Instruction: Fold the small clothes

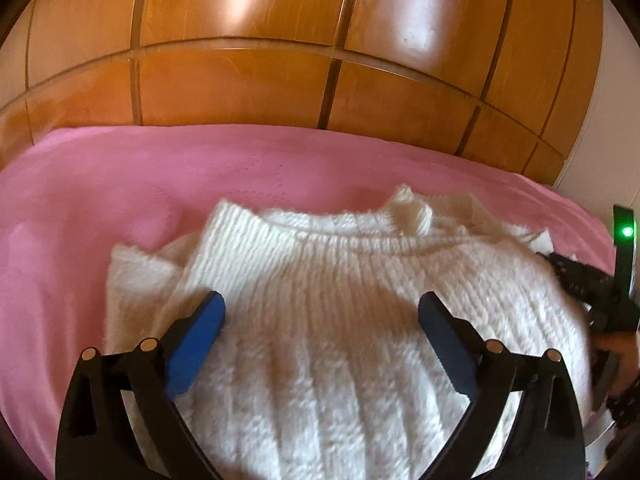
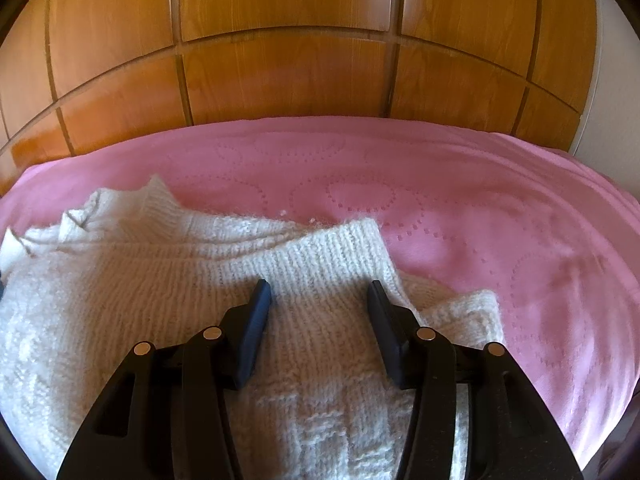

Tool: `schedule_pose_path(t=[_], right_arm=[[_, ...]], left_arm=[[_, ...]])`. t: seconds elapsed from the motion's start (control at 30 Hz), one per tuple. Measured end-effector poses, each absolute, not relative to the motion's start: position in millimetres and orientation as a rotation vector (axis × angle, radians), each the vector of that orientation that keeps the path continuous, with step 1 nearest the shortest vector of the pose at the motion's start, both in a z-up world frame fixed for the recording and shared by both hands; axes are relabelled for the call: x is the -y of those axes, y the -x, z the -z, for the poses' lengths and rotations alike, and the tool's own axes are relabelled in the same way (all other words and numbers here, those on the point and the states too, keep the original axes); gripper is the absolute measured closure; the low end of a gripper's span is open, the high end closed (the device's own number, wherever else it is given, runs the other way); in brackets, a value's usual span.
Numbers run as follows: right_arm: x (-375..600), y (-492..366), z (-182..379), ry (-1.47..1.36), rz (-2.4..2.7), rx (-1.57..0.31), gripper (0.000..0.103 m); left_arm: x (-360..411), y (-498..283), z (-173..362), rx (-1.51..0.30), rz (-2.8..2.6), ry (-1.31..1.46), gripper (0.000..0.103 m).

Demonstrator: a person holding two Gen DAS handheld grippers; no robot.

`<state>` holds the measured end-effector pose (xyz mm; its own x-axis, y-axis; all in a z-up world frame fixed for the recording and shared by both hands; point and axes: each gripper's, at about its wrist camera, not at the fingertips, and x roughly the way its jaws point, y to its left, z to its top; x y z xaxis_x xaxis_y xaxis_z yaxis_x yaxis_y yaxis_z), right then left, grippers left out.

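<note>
Left wrist view: white knit sweater laid on pink bedspread, below wooden headboard. Left hand-held gripper spread wide over it, nothing grasped. Right hand-held gripper half-spread, unclenched, over folded-in sleeve. Sleeve fold judged in hand; hem grasp called for next.

Home bedroom. Bed covered with a pink quilted bedspread stitched in dotted loop patterns; behind it a glossy orange-brown wooden wardrobe with panelled doors across the whole background. White wall strip at right edge. White knit sweater lies on the bed.
</note>
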<state>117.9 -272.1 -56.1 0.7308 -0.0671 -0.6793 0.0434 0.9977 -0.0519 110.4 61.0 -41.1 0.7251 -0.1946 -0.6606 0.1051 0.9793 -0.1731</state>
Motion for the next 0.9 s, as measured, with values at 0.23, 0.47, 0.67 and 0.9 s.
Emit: schedule_pose_path(t=[0.23, 0.47, 0.67, 0.9], right_arm=[[270.9, -96.3, 48.1, 0.045, 0.094, -0.674, 0.045], [278.4, -81.4, 52.0, 0.015, 0.092, -0.646, 0.04], [283.1, -74.8, 49.5, -0.018, 0.058, -0.622, 0.032], [281.8, -52.0, 41.2, -0.011, 0.081, -0.645, 0.004]], left_arm=[[-67.9, -108.1, 43.9, -0.747, 0.156, 0.127, 0.003], [-68.6, -109.8, 50.2, -0.752, 0.174, 0.132, 0.002], [-68.7, -103.8, 47.7, -0.736, 0.16, 0.128, 0.002], [-70.7, -81.2, 46.8, -0.709, 0.132, 0.124, 0.002]])
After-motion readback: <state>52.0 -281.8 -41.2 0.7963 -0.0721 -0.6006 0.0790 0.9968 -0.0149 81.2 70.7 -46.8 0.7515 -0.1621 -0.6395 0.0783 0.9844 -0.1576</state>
